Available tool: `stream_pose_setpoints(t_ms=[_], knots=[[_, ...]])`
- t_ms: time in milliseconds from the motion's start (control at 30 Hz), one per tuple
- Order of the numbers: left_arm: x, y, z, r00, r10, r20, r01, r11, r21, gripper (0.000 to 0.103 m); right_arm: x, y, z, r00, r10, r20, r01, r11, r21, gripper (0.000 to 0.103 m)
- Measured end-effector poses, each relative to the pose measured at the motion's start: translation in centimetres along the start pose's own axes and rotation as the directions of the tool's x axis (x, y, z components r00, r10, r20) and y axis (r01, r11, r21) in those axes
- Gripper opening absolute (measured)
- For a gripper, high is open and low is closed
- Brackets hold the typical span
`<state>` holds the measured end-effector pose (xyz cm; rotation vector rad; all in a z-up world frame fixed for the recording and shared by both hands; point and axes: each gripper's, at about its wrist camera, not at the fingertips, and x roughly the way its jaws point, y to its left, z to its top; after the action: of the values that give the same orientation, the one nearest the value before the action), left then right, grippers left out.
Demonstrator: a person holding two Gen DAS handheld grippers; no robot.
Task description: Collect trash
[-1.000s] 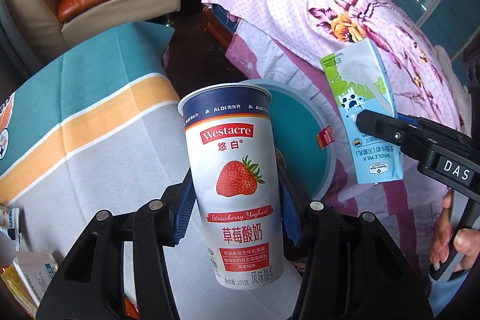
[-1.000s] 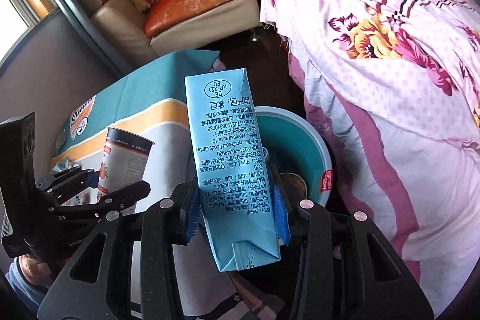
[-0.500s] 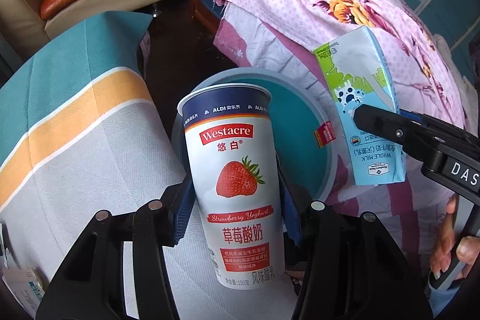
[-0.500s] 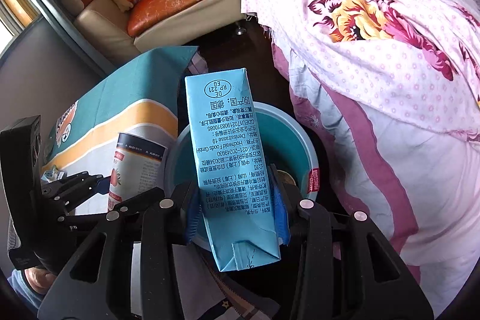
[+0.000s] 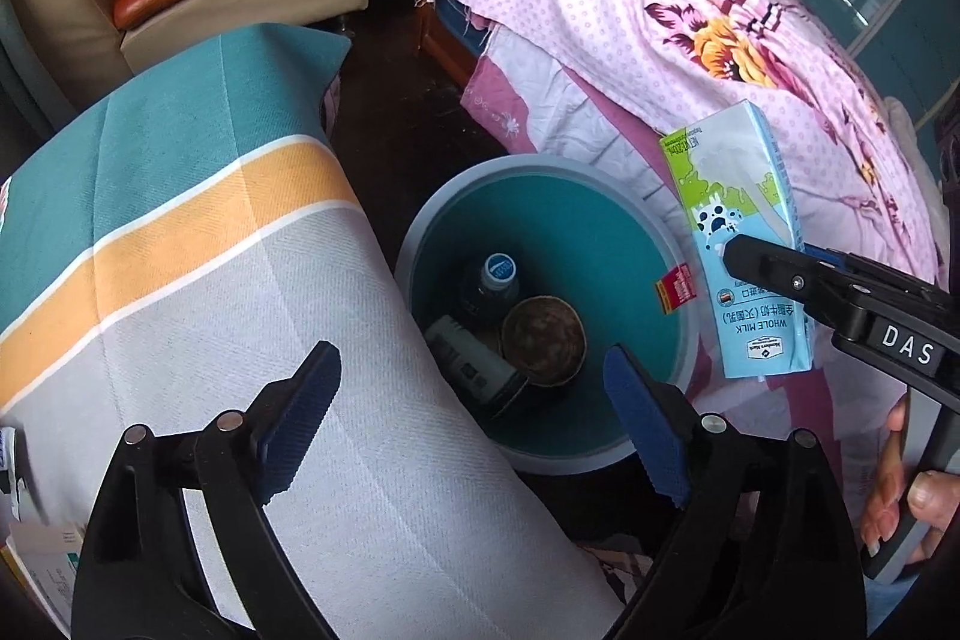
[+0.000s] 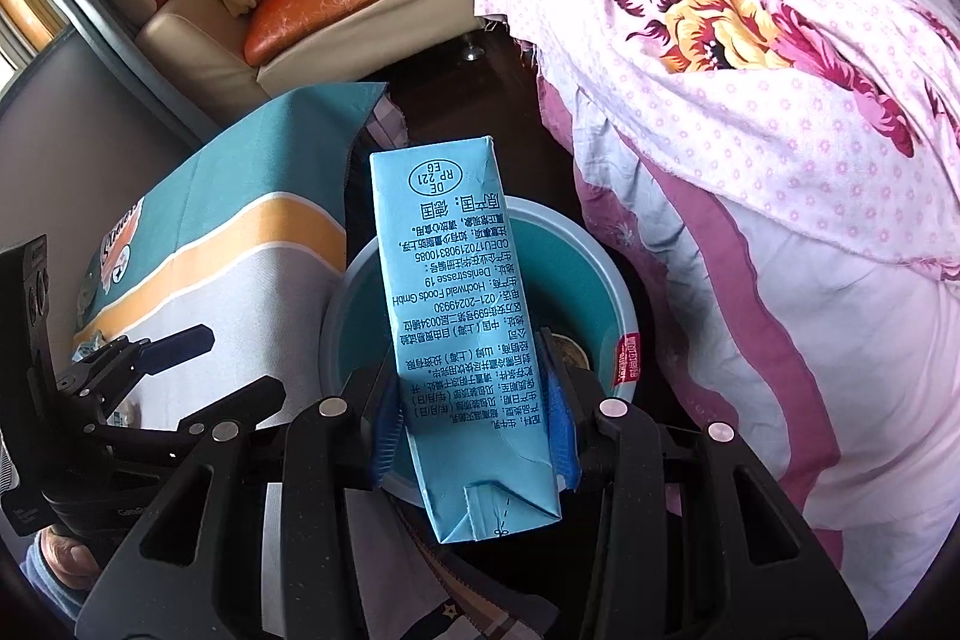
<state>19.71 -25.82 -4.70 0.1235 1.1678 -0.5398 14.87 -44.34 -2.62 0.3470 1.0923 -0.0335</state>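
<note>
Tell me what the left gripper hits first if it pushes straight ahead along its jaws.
Probably the trash in the bin: the open left gripper points into the bin's mouth, at the brown cup and the wrapper beside it. Depth is unclear; nothing shows in between.

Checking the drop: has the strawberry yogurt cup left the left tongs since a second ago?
Yes. The left tongs now gape empty above the teal bin; a cup lying inside it is probably the yogurt cup.
</note>
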Motion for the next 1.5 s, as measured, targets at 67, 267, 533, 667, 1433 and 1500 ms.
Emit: stream_pose_setpoints(t_ms=[67, 267, 533, 667, 1433, 1500], knots=[[-0.1, 0.1, -0.1, 1.000, -0.008, 0.002, 0.008, 1.000, -0.007, 0.090, 0.2, 0.2, -0.1, 1.000, -0.007, -0.005, 0.007, 1.000, -0.003, 0.038], [-0.5, 0.6, -0.5, 1.000, -0.019, 0.003, 0.019, 1.000, -0.012, 0.091, 1.0, 0.5, -0.3, 0.999, -0.029, -0.030, 0.029, 1.000, -0.006, 0.038], [-1.1, 1.6, -1.2, 0.999, -0.033, 0.006, 0.033, 0.999, -0.021, 0.092, 1.7, 1.2, -0.5, 0.997, -0.046, -0.060, 0.046, 0.999, -0.013, 0.039], [-1.4, 2.4, -1.6, 1.000, -0.029, 0.006, 0.029, 0.999, -0.028, 0.092, 2.0, 1.3, -0.7, 0.996, -0.048, -0.077, 0.047, 0.999, -0.005, 0.039], [-7.9, 10.4, -7.7, 0.999, 0.008, 0.047, -0.001, 0.990, -0.139, 0.092, 0.0, 9.7, -3.1, 0.994, -0.038, -0.098, 0.030, 0.996, -0.090, 0.073], [-9.0, 11.4, -8.8, 0.998, 0.016, 0.058, -0.007, 0.989, -0.151, 0.092, -0.2, 11.3, -3.8, 0.994, -0.035, -0.102, 0.023, 0.993, -0.118, 0.073]])
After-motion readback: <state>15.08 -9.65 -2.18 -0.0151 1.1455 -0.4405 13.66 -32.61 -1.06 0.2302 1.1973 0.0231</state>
